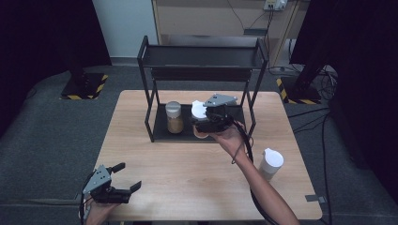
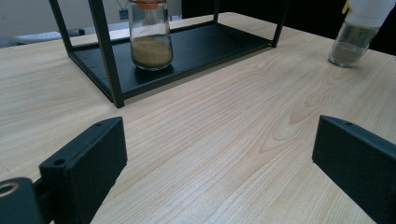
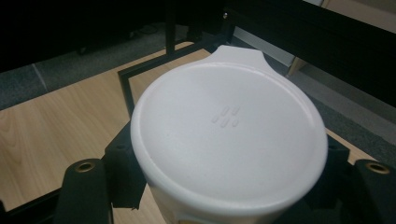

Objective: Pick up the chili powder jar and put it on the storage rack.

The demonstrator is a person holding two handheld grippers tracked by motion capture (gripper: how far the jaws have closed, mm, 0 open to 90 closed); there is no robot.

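At the near left corner of the wooden counter (image 1: pixel 187 159), the left hand-held gripper (image 1: pixel 123 177) rested low over the surface with its jaws spread wide and nothing between them; the left gripper view showed bare wood grain in the gap.

Further in stood a black two-tier rack (image 1: pixel 202 61), its lower tray resting on the counter. On the left part of that tray sat a glass jar (image 1: pixel 174 118) with a pale lid, part-filled with tan powder and upright.

Just to the right of it, the right hand-held gripper (image 1: pixel 201 123) had its jaws clamped on the sides of a white-lidded jar (image 1: pixel 199 110), held at the front edge of the rack's lower tray. In the right gripper view the round white lid (image 3: pixel 229 135) sat between the two black jaws, a small tab at its far rim. Whether the jar's base touched the tray could not be told.

Near the counter's right edge, well apart from the rack, stood a third jar (image 1: pixel 271 164) with a white cap, upright.
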